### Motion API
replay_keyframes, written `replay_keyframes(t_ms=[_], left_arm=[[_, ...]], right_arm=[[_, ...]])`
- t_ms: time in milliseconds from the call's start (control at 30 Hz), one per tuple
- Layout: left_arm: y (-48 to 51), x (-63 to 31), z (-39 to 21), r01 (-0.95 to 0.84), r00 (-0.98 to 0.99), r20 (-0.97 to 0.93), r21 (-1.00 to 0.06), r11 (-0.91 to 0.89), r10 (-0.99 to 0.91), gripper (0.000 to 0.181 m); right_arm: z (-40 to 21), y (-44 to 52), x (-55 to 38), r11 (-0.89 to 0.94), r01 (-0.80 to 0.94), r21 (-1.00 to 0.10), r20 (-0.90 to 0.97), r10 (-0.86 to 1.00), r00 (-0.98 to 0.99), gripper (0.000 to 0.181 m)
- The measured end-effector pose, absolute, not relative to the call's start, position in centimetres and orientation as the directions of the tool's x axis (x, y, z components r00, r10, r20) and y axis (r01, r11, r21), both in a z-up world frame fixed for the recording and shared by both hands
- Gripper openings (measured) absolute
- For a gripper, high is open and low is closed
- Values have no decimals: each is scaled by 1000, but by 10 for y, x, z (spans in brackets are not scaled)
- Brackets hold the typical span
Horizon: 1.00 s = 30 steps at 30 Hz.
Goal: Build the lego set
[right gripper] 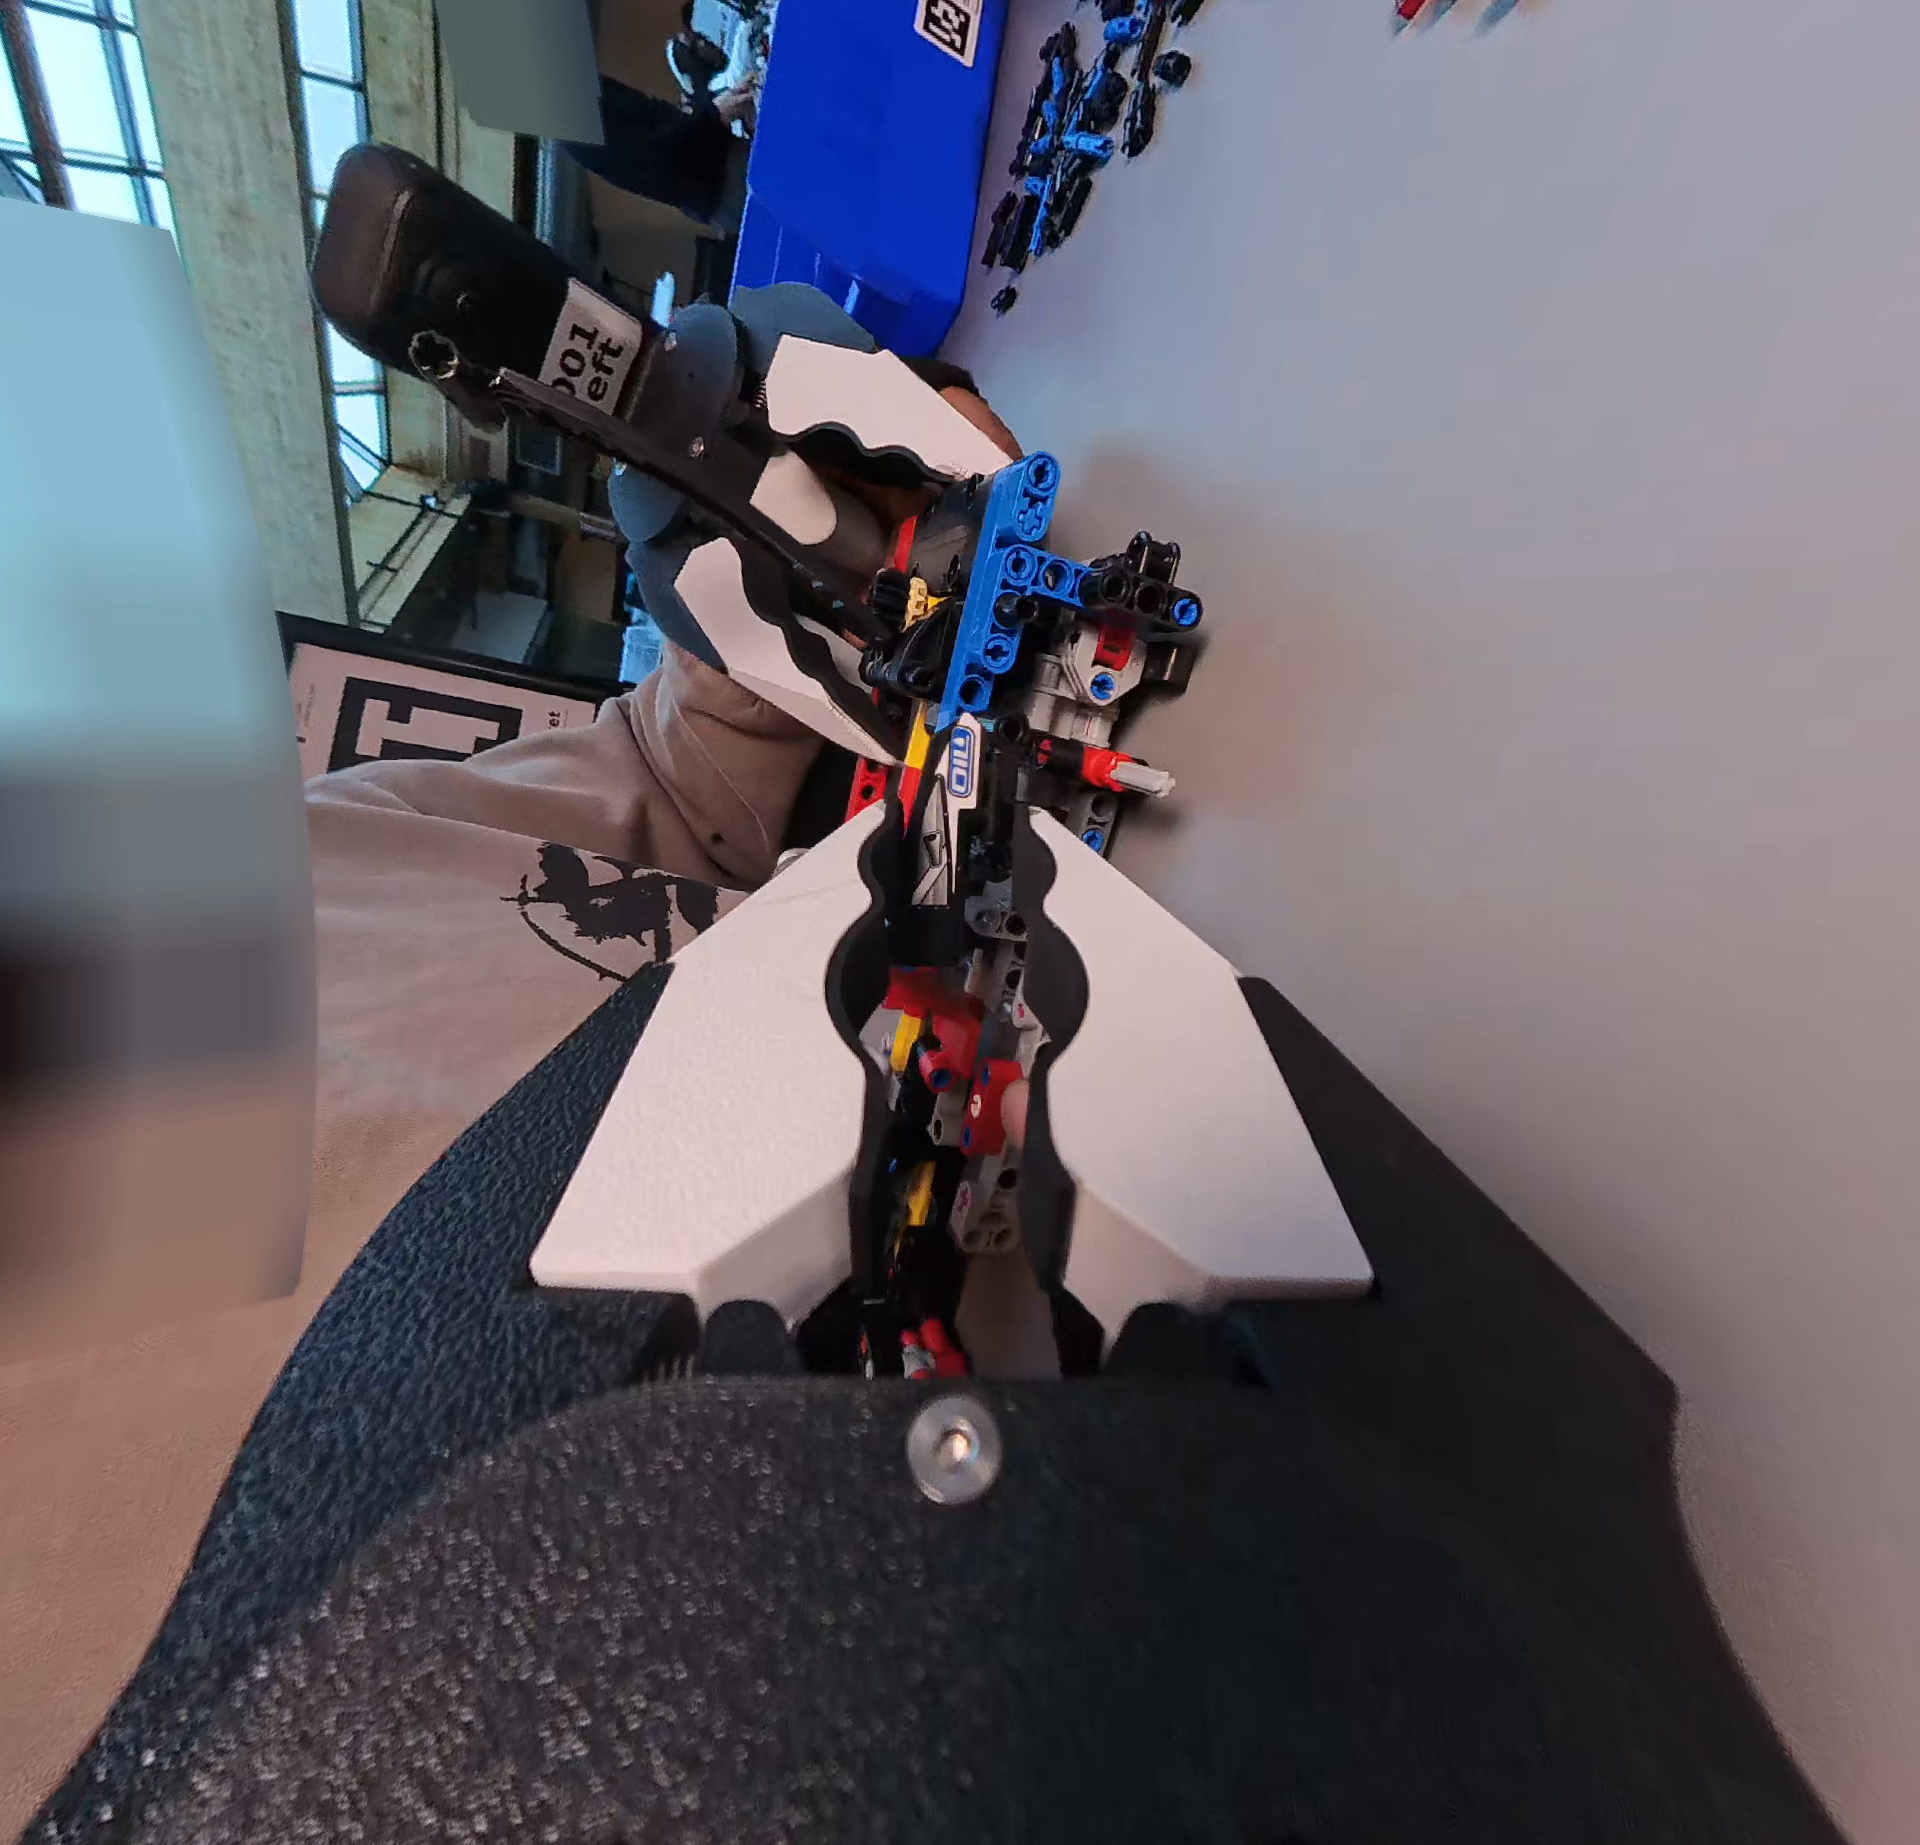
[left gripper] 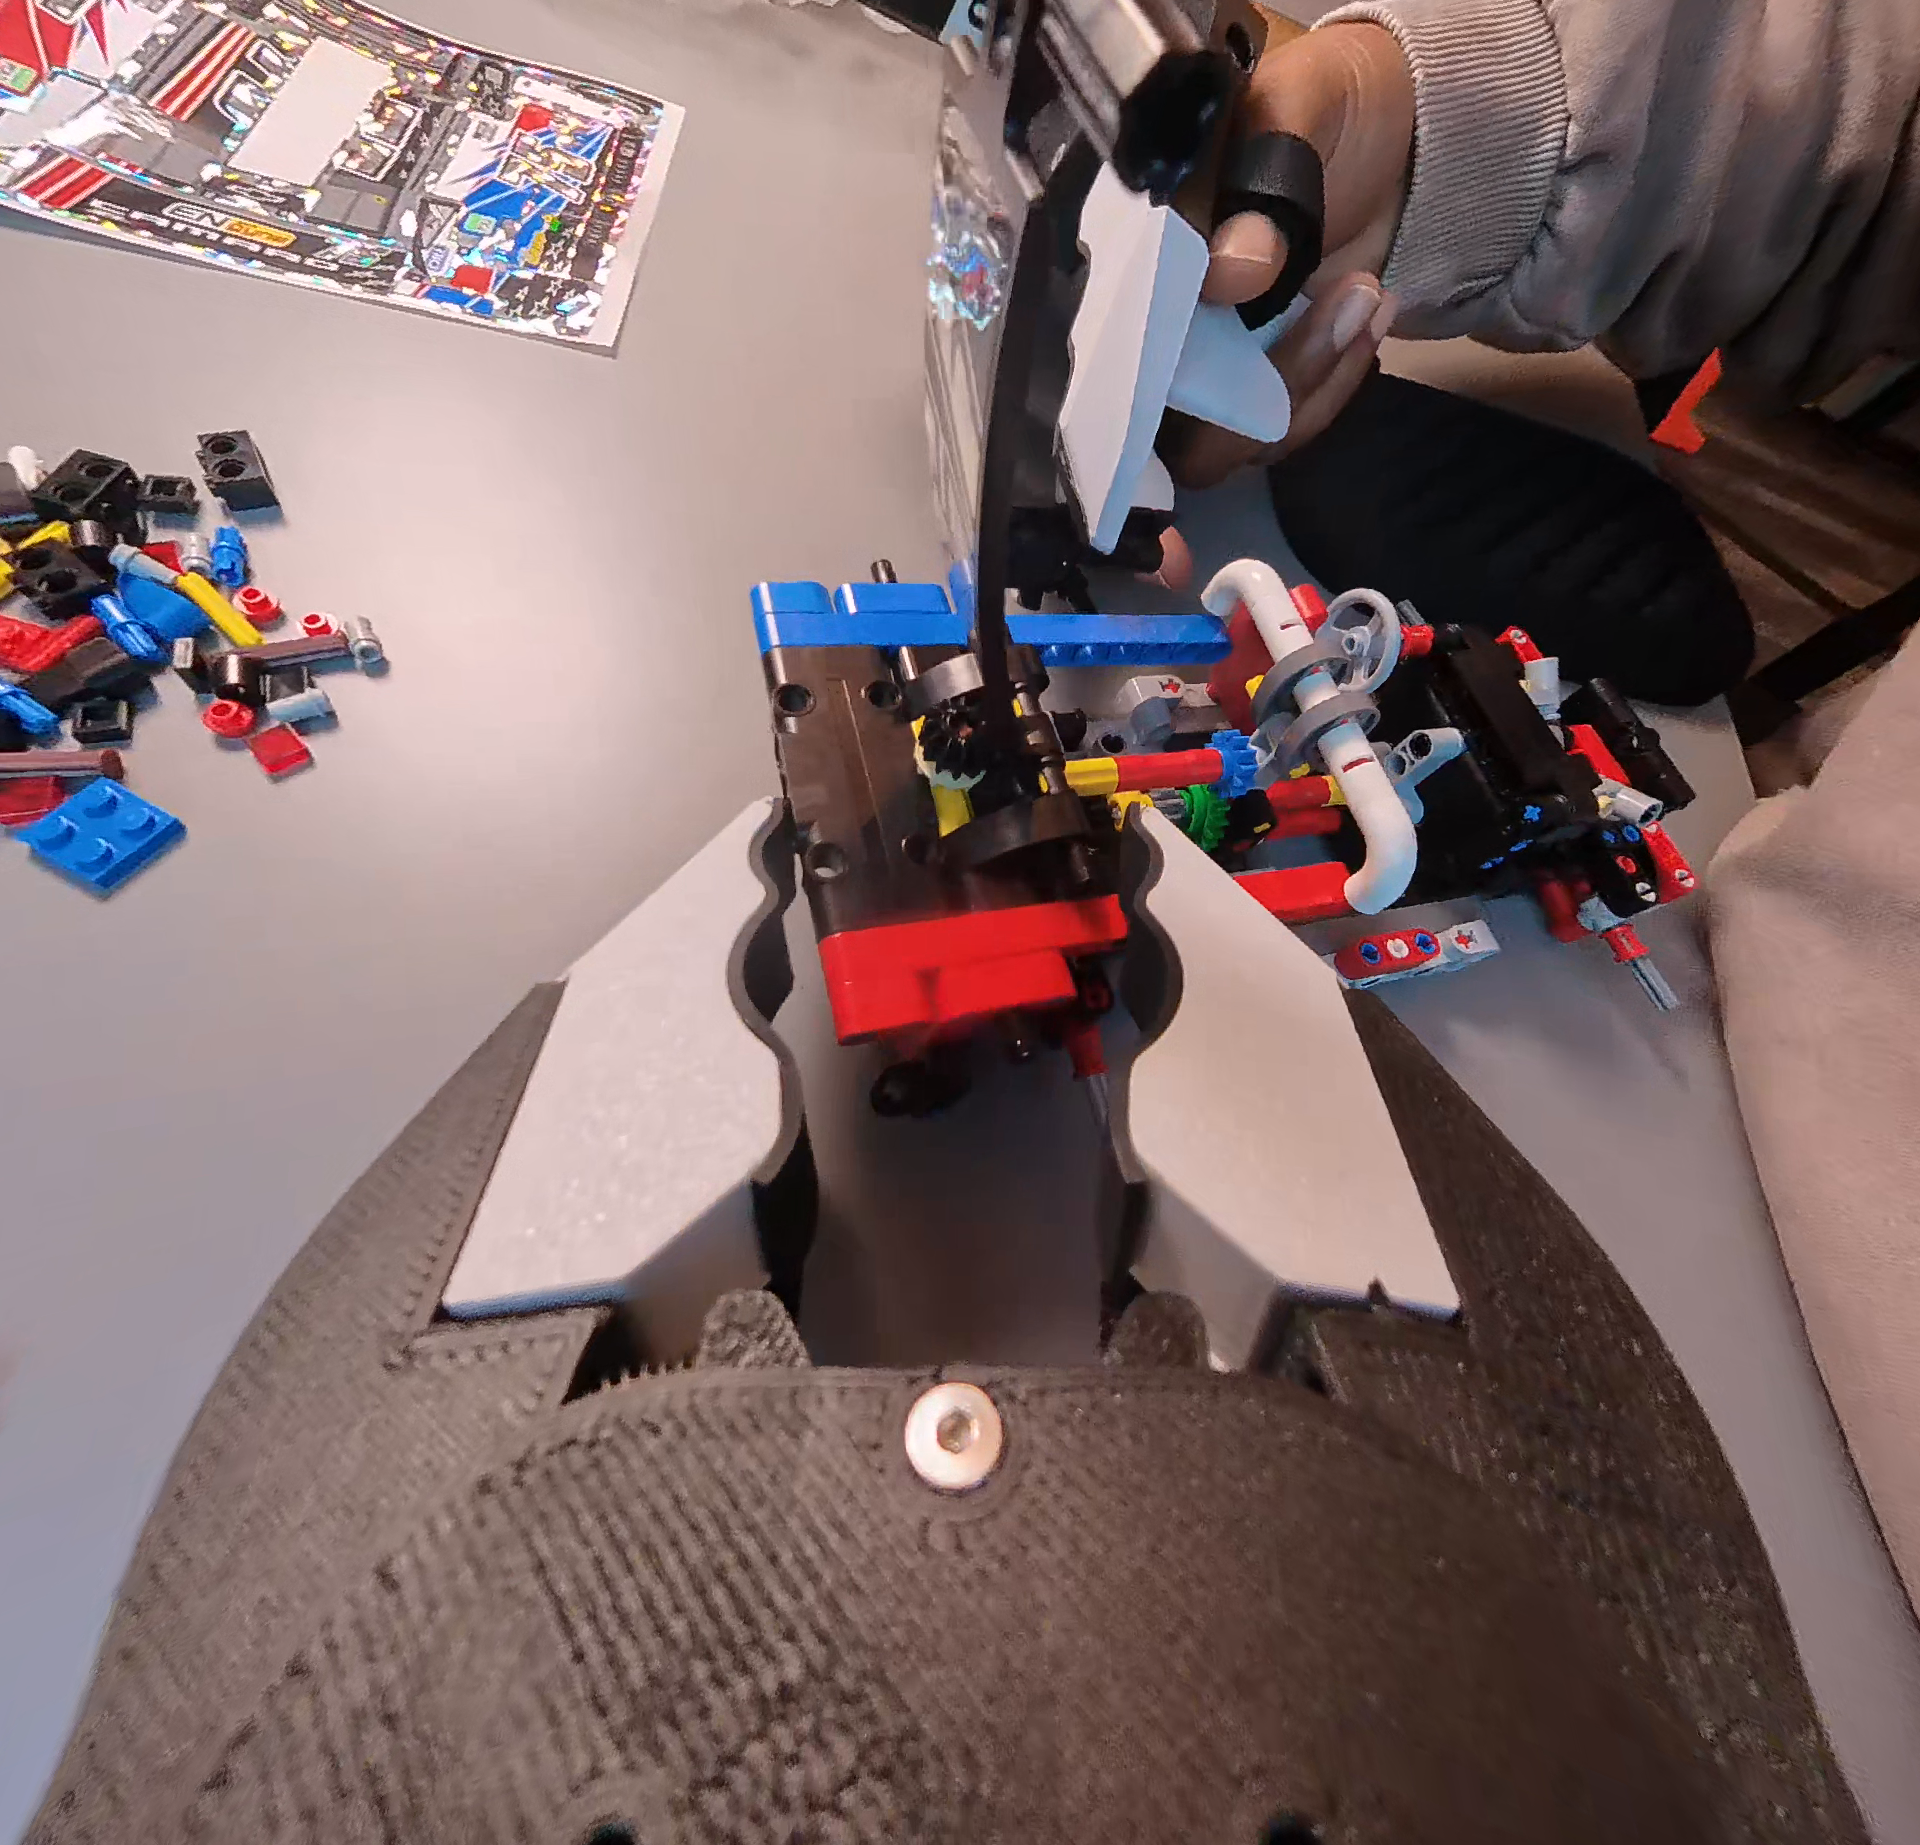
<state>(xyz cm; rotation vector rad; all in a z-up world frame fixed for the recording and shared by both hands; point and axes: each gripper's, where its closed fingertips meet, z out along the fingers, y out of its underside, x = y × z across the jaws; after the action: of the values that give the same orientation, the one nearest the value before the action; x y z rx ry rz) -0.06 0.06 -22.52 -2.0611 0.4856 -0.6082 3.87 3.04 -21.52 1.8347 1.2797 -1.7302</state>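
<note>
Lego model (left gripper: 1039,808) lies on the desk (left gripper: 520,964) near its front edge; left hand-held gripper (left gripper: 961,860) brackets the red-and-black end, grip uncertain; right hand-held gripper (right gripper: 961,860) is clenched on the other end. Judgement: steady both ends; press squarely.

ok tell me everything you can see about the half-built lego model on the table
The lego model is a long, partly built plastic chassis lying on the grey table: black and red blocks at one end, blue beams along a side, yellow and red axles, small gears, a curved white pipe. The left tool straddles its red end; the right tool grips it.
</note>
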Motion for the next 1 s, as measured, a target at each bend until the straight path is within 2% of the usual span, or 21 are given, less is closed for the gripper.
replay_keyframes(t_ms=[400,1000], left_arm=[[-2,0,-225,-123,755,230,-870,-478,-614,61],[-1,1,-225,-137,763,207,-873,-467,-612,61]], right_arm=[[-217,23,36,-640,703,-309,-942,309,-133,17],[-217,20,37,-627,711,-317,-940,307,-148,17]])
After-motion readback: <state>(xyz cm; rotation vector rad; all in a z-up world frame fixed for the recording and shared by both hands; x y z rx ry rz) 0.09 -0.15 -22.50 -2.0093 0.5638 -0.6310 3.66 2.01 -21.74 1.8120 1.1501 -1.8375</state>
